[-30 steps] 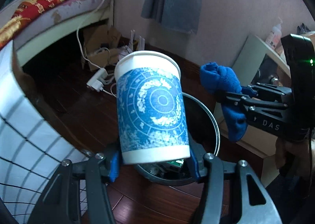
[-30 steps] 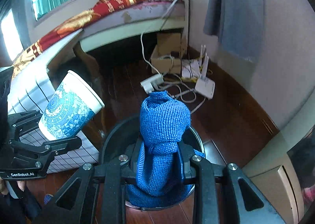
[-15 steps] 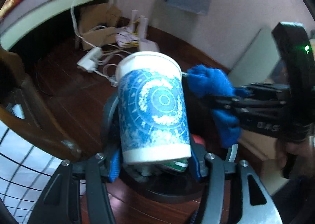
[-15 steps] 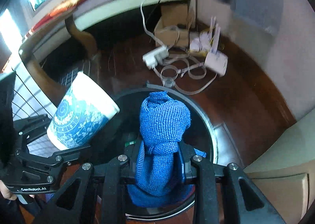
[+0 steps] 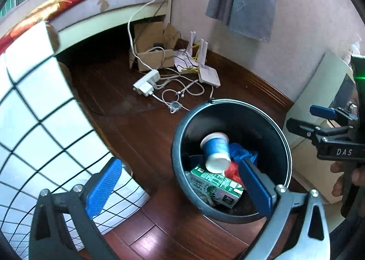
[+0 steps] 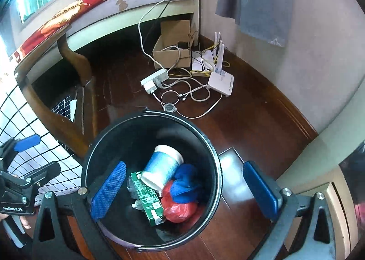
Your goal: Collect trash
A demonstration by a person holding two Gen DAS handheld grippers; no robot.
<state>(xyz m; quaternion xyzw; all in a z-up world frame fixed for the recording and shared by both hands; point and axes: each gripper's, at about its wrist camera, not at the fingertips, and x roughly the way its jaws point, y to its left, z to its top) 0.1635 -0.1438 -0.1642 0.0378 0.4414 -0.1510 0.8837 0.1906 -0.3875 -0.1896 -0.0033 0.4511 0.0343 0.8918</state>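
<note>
A black round bin (image 5: 285, 143) (image 6: 214, 152) stands on the dark wood floor. Inside lie the blue-patterned paper cup (image 5: 216, 149) (image 6: 163, 169), the blue knitted sock (image 5: 243, 152) (image 6: 184, 183), a green carton (image 5: 214, 183) (image 6: 147, 198) and a red bag (image 6: 179, 208). My left gripper (image 5: 180, 188) is open and empty above the bin's near left side. My right gripper (image 6: 182, 190) is open and empty above the bin. Each gripper also shows in the other's view: the right (image 5: 319, 120), the left (image 6: 27, 152).
A white checked cloth (image 5: 41, 123) covers a wooden table at the left. A power strip (image 6: 155, 79), white router (image 6: 220, 82), cables and a cardboard box (image 6: 172, 51) lie by the wall. A bed (image 6: 102, 4) stands behind. A pale cabinet (image 5: 314, 104) stands at the right.
Both grippers opened. The cup and the blue sock dropped into the bin. Both grippers pulled back a little from over the bin.
</note>
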